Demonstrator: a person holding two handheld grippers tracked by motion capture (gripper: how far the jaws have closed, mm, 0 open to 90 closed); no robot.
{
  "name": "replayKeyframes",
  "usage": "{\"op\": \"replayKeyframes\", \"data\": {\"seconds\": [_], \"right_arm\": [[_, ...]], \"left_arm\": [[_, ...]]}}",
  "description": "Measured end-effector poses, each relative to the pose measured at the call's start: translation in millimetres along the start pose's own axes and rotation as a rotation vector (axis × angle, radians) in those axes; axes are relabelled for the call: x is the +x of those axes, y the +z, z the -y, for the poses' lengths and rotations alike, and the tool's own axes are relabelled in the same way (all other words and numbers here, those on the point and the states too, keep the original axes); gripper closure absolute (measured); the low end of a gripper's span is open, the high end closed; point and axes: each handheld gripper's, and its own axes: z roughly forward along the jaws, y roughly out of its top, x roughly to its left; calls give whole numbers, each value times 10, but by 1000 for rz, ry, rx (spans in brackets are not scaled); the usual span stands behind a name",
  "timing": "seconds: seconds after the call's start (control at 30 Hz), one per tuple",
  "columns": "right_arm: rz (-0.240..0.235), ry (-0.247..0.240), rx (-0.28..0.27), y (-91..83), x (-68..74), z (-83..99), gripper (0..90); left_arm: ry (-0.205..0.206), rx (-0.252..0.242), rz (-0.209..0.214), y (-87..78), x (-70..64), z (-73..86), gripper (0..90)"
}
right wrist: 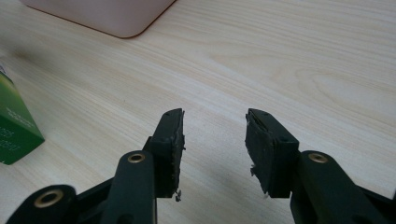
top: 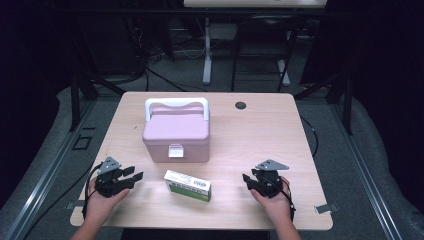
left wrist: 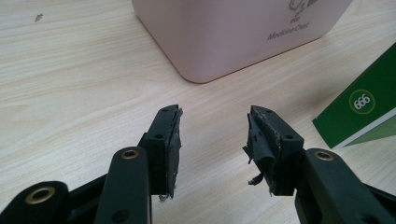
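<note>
Medicine box (top: 188,185) in green and white lies flat on the table (top: 260,135) between my two grippers, just in front of the pink medicine chest (top: 176,134), and this is the thing I judge the work to be about. Its long axis runs from left to right across the table, a little turned, so the right end is closer to me than the left end.

My left gripper (top: 131,177) rests on the table at the left side, jaws apart with nothing between them. In the left gripper view the pads (left wrist: 173,149) are empty and the green box (left wrist: 359,114) shows at the right edge, so it lies to the right of these jaws and slightly ahead. My right gripper (top: 248,180) is also standing open and empty. In the right gripper view the box (right wrist: 14,130) is at the left edge, a bit more apart.

I think the left gripper is the nearer one to the box, but only by little. To take it across the short side, I would need to turn the jaws toward the middle of the table first. The chest is closed, its white latch (top: 175,150) facing me
</note>
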Motion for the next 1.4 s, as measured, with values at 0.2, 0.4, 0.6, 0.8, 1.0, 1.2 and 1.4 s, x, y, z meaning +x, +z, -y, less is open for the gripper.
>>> {"op": "replayKeyframes", "data": {"seconds": [0.2,0.4,0.6,0.8,1.0,1.2,1.4], "right_arm": [[-6,12,2,-1,-21,12,563],[-15,0,-2,-31,6,-11,566],[-33,-2,-7,-129,91,-65,564],[-52,-61,19,-235,217,-223,576],[-82,-167,51,-335,343,-445,576],[-138,-272,105,-347,542,-665,576],[-210,-341,158,-273,721,-839,574]], "left_arm": [[20,-3,14,4,-27,-10,537],[35,-6,19,-28,-46,-3,536],[37,-14,17,-51,-79,16,535],[58,-8,20,-40,-103,10,533],[46,-14,21,-44,-88,7,533],[47,-11,20,-52,-88,7,532],[50,-12,22,-42,-95,10,530]]}}
